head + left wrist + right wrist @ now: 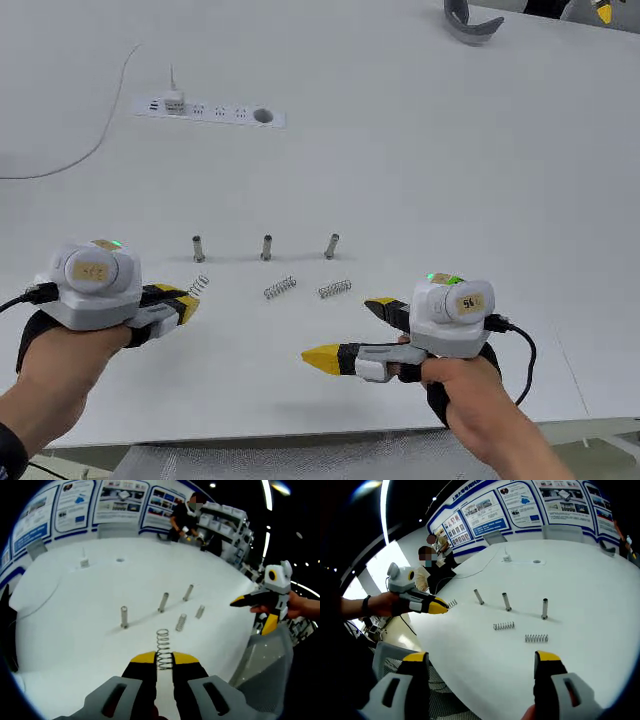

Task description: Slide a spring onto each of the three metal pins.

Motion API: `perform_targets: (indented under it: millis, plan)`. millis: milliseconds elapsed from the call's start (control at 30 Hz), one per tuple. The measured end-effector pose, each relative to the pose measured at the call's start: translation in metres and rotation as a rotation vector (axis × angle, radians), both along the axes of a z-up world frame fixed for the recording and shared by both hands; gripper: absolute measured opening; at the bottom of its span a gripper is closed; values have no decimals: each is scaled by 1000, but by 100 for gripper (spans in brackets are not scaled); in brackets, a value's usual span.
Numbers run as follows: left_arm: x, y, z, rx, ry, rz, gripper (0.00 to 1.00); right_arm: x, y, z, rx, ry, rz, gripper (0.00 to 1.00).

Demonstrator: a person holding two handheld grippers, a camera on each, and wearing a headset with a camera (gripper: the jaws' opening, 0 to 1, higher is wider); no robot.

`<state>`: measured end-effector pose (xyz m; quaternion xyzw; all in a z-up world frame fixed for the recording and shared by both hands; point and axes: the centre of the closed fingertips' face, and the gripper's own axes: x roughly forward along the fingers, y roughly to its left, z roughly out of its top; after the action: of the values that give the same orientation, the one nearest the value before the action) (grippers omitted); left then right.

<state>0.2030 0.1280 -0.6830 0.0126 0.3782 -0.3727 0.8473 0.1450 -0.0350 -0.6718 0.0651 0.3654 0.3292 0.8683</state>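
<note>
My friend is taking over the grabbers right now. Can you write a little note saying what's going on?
Left gripper: shut on one end of a small coiled metal spring, short of the pins.
Right gripper: open, holding nothing, near the front edge of the white table.
Three short upright metal pins stand in a row, all bare. Two more springs lie flat in front of them.
Done: one spring gripped.
Left: slide a spring onto each of the three pins.
</note>
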Motion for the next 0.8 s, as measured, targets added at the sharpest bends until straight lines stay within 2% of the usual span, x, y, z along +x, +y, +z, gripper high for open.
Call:
perform_targets:
  millis: [300,433,600,800]
  plan:
    - [-13,-5,13,-6,-30,-46,11,-3,10,1,16,0,41,86]
    - [-19,-9,14,-14,-35,-64,11,-3,17,3,39,3,59,83]
    - [-31,-19,15,-18,-39,-107,11,-2,26,9,75,2,79,80]
    - [-42,-36,21,-15,-63,-189,11,1,35,16,122,5,87,76]
